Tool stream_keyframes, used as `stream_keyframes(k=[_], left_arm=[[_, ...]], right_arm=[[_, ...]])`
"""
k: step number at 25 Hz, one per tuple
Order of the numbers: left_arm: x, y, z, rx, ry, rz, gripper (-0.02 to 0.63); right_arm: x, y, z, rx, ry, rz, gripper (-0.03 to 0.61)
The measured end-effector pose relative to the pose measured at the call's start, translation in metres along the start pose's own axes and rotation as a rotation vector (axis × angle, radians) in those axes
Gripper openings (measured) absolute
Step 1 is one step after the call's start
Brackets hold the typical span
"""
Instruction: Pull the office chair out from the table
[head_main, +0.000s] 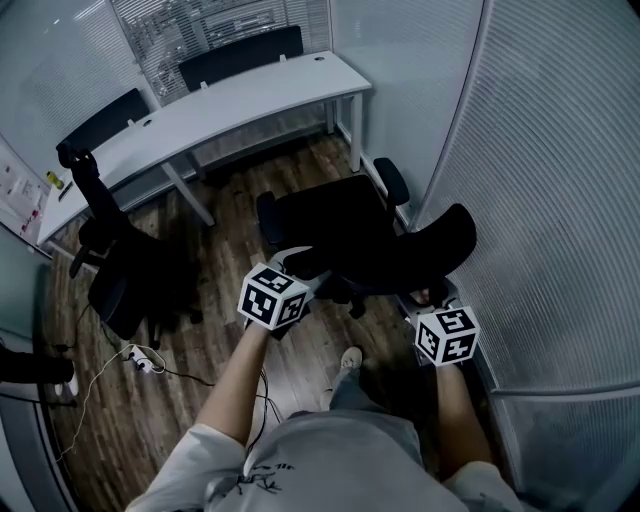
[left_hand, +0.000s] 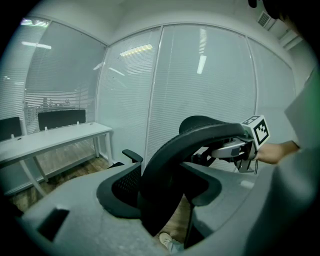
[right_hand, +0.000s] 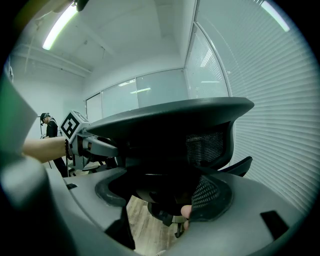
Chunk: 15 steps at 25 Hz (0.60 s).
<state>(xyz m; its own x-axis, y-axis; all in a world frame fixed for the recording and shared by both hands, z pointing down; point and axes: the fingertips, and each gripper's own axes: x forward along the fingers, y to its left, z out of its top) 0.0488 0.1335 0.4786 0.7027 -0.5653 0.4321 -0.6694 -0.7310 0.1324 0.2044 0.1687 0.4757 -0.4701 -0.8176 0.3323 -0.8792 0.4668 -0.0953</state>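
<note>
Overhead, the office chair (head_main: 370, 235) hides the right gripper's (head_main: 432, 300) jaws.

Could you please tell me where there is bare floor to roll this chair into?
Bare floor lies between the held chair and the left chair, in front of the table. It is crowded at the held chair's right, where the wall stands close, and at lower left, where a power strip lies.

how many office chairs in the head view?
4: held chair at centre; left chair near the table; two far chairs behind it. Others may be hidden.
</note>
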Motion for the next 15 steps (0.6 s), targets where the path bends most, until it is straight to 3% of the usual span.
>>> stream_keyframes(k=[15], left_arm=[[-0.021,-0.041,-0.019,0.016,-0.020,-0.024,0.233]], right_arm=[[-0.043,0.015,-0.019,0.009,-0.018,-0.010,0.285]])
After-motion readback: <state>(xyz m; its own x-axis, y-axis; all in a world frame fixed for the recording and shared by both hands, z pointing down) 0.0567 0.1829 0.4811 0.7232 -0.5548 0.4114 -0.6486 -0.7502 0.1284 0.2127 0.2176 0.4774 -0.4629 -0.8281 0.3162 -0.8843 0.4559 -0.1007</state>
